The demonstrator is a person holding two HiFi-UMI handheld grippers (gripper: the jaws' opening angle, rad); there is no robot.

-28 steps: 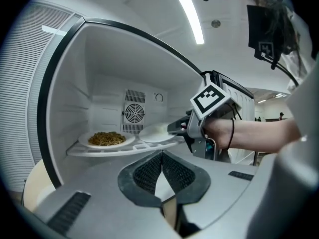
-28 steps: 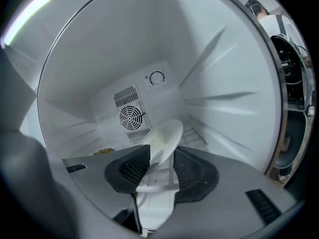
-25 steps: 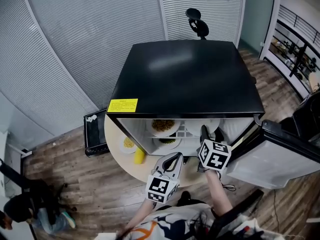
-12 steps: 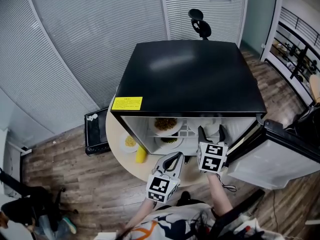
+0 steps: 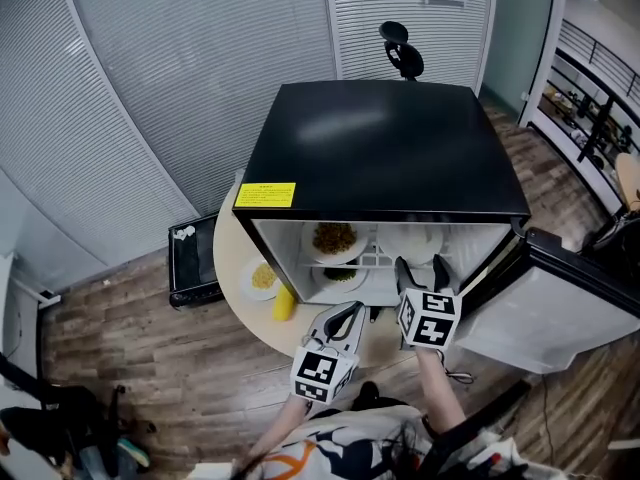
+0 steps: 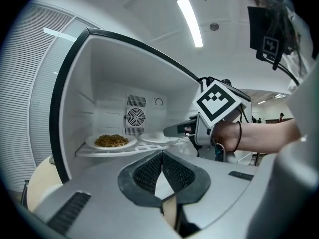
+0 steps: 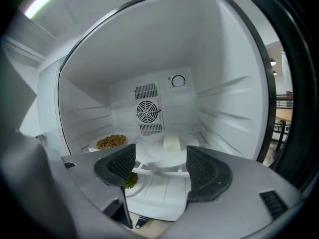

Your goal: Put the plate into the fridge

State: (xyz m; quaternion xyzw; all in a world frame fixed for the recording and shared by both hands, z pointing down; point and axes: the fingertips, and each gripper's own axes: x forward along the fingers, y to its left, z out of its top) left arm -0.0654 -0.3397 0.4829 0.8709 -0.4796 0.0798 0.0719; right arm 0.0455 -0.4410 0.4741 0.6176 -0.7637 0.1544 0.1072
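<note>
Wide-open R tongs (image 7: 159, 157), nothing betw pads, at mouth of black-topped, white-lined fridge (image 5: 380, 148). Shut, empty L tongs (image 6: 162, 159) just outside, to the left. Beyond R tongs, on white wire shelf (image 7: 149, 169): white round plate w/ pale block (image 7: 167, 156), right of white plate of brown food (image 7: 112, 142). White fridge door (image 5: 550, 313) swung open at right.

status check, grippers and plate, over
Right gripper open, empty, at fridge mouth. Left gripper shut, empty. Plate on upper shelf beside food plate. Door open, nothing in the way.
</note>
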